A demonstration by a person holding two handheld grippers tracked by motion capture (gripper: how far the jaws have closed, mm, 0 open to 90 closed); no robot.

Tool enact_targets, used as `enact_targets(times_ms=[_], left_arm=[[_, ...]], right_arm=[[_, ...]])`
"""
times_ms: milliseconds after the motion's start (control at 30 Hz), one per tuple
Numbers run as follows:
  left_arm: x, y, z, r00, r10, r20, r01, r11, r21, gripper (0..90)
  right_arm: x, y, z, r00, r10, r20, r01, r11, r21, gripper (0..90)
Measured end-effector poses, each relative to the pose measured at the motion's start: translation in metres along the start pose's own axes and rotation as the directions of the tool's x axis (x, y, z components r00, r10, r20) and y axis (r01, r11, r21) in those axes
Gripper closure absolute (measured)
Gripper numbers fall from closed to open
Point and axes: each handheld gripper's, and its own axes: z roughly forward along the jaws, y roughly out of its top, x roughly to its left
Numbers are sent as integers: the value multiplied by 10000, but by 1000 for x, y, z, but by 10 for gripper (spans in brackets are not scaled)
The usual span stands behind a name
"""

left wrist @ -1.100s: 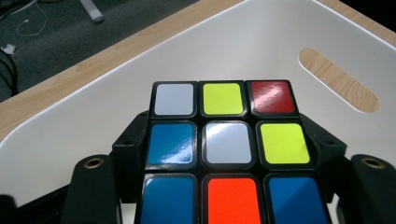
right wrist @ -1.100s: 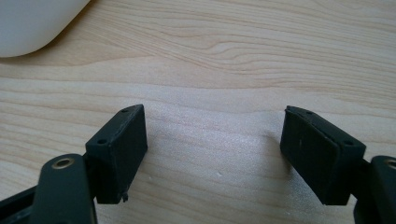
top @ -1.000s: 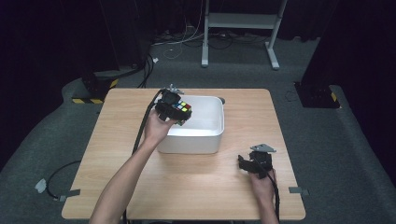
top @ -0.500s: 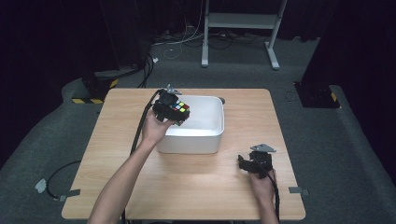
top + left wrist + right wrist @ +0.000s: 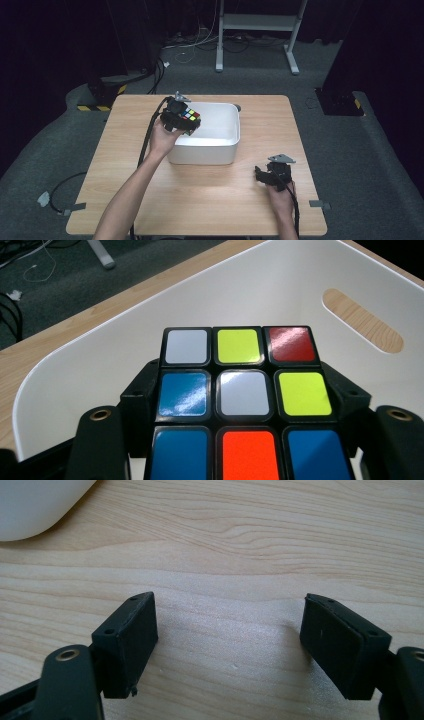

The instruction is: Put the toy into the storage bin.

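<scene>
My left hand-held gripper (image 5: pixel 181 120) is pinching the puzzle cube (image 5: pixel 190 116) by its sides, holding it over the left rim of the white bin (image 5: pixel 220 150), which sits toward the worktop's far edge, left of centre. I judge the danger is letting go too near that rim: the cube could clip it and tumble out onto the worktop (image 5: pixel 125 150). My right hand-held gripper (image 5: pixel 270 176) rests near the front right corner, jaws spread, holding nothing. The worktop is pale wood. Around it lie grey carpet, loose cables and dark curtains.
</scene>
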Motion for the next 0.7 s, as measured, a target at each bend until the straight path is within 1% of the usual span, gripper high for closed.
enact_targets(times_ms=[233, 400, 700], left_arm=[[-1, -2, -3, 10000, 67, 6, -67, 10000, -39, 336], [-2, -2, -6, 10000, 88, 5, -88, 9998, -156, 337], [1, -5, -12, 9999, 114, -99, -116, 9998, -150, 336]], right_arm=[[0, 0, 0, 10000, -22, -5, 22, 10000, -9, 226], [0, 0, 0, 10000, -20, -6, 20, 10000, -10, 226], [0, 0, 0, 10000, -8, -3, 8, 10000, -3, 226]])
